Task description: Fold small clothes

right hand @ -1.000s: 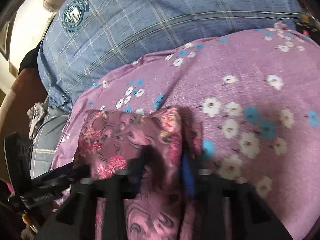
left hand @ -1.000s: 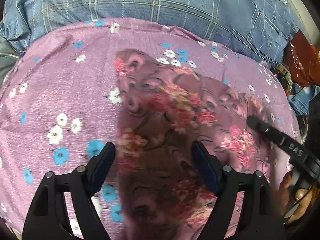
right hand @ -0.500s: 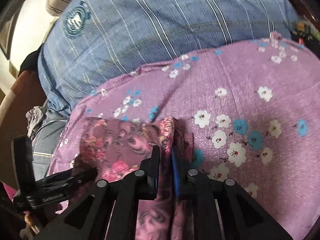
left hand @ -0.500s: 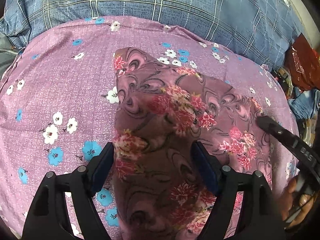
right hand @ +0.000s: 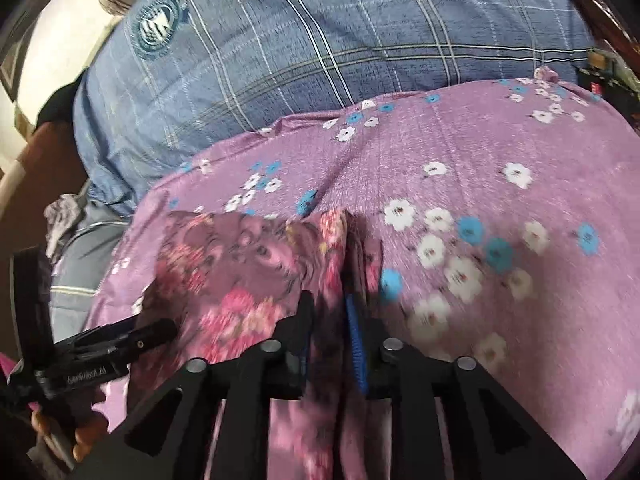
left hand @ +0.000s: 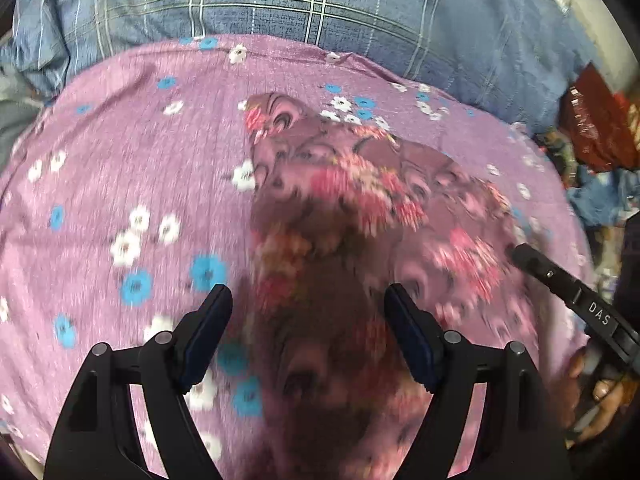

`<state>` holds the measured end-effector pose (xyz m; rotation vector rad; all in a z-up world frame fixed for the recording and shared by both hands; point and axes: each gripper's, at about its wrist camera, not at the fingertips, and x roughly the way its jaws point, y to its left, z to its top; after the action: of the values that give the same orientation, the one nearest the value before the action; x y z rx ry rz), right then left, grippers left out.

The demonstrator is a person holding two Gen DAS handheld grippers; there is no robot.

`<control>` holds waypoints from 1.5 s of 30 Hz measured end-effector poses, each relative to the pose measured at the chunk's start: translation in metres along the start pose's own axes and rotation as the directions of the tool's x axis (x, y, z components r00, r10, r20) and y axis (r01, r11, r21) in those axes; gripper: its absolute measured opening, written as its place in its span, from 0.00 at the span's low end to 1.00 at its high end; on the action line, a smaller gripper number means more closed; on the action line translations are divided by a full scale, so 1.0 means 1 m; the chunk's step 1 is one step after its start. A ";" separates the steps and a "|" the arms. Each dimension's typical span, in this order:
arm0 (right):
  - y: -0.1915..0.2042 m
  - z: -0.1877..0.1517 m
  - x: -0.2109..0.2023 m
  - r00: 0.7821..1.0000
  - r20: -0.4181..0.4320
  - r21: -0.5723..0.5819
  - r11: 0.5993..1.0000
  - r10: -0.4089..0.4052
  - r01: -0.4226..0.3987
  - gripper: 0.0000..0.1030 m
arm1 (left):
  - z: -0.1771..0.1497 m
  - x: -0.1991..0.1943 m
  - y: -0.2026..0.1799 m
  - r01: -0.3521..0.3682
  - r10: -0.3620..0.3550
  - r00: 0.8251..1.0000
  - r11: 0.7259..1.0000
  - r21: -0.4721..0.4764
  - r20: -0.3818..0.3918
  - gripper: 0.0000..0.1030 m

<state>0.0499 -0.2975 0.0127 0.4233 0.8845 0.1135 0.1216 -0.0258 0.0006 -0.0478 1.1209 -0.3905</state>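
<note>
Soft printed cloth garment on matt woven bedsheet; tool black plastic.

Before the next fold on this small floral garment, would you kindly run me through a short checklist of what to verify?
1. Right gripper letting go: ok, it is opening, though the garment's bunched edge lies between its fingers.
2. Left gripper free: ok, open wide, straddling the garment without pinching it.
3. Garment flat: not ok, a ridge stands up at the right gripper.
4. Garment fully on the purple flowered cloth: cannot tell, its near end is hidden.
5. Fold edges aligned: cannot tell, both views are blurred.
</note>
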 end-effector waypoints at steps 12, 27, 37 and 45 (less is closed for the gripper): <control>0.009 -0.041 -0.007 0.999 0.032 -0.104 0.994 -0.021 0.024 0.10 | -0.032 0.004 0.013 0.074 -0.082 0.994 0.991 -0.107 -0.071 0.74; -0.009 -0.090 -0.029 0.993 -0.021 0.029 0.993 0.118 -0.117 0.23 | -0.087 -0.022 0.018 0.177 -0.182 0.981 0.982 -0.068 -0.073 0.69; -0.029 -0.034 -0.032 0.992 0.058 0.192 0.973 0.116 -0.125 0.44 | -0.045 -0.023 0.032 0.221 -0.232 0.972 0.961 -0.167 -0.046 0.67; -0.017 -0.002 0.023 0.980 -0.004 0.244 0.951 0.198 -0.191 0.25 | -0.017 -0.003 0.012 0.186 -0.200 0.977 0.969 -0.159 -0.074 0.68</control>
<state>0.0610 -0.3064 -0.0120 0.7401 0.8868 0.1934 0.1087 -0.0110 -0.0075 -0.2779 1.2379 -0.4843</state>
